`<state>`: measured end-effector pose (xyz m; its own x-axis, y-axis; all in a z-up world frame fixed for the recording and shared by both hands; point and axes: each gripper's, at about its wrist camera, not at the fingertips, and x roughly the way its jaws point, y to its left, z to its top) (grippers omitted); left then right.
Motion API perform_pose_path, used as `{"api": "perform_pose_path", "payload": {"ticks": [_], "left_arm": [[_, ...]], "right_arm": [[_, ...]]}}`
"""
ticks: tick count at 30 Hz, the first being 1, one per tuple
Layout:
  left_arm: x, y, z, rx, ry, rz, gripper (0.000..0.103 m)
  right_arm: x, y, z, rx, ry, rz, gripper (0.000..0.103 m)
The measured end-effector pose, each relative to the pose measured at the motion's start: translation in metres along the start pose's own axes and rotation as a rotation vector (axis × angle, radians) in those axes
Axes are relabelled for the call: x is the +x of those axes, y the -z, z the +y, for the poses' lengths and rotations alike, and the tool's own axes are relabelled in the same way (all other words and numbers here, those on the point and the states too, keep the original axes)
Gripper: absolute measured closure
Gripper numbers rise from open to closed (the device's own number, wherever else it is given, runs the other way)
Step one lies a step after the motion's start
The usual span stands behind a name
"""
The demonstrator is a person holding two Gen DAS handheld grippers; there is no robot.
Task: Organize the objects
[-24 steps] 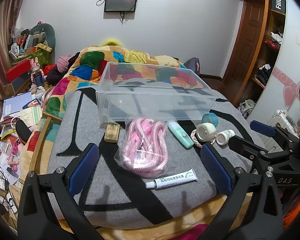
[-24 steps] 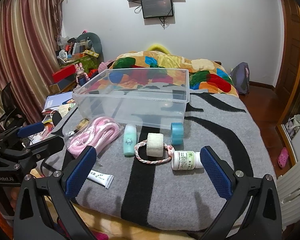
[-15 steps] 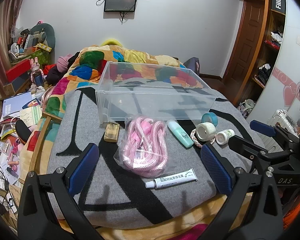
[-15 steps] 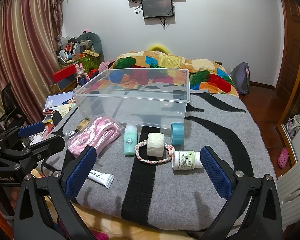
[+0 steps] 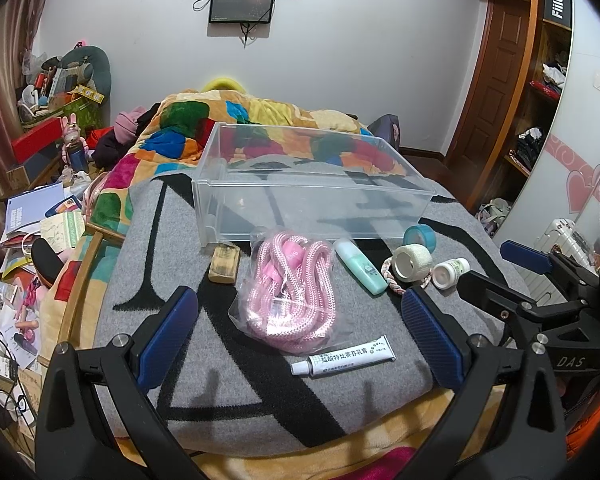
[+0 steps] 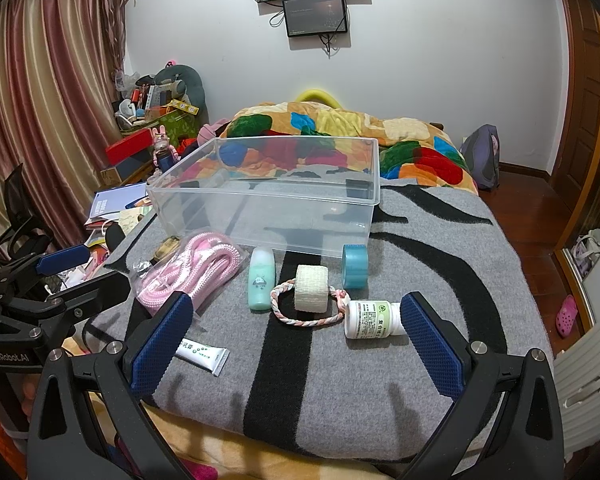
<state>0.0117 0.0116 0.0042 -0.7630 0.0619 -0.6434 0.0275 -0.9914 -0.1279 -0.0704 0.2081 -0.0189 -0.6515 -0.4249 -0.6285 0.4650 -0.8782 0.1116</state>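
No visible change since earlier frames.

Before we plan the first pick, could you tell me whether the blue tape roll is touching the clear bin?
Cannot tell. In the right wrist view the blue tape roll stands at the clear bin's front corner, but neither view shows contact or gap.

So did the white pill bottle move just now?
No. The pill bottle sits in the same spot by the braided loop, in front of the clear box; only the view shifted slightly.
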Motion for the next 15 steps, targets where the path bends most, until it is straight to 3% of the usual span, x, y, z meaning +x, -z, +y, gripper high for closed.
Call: {"api": "perform_pose_path", "payload": {"ticks": [15], "left_arm": [[-0.0007, 0.0003, 0.0001, -0.008, -0.007, -0.001, 0.000]], "right_arm": [[-0.0009, 0.0011, 0.0018, 0.001, -0.003, 0.001, 0.000]]}}
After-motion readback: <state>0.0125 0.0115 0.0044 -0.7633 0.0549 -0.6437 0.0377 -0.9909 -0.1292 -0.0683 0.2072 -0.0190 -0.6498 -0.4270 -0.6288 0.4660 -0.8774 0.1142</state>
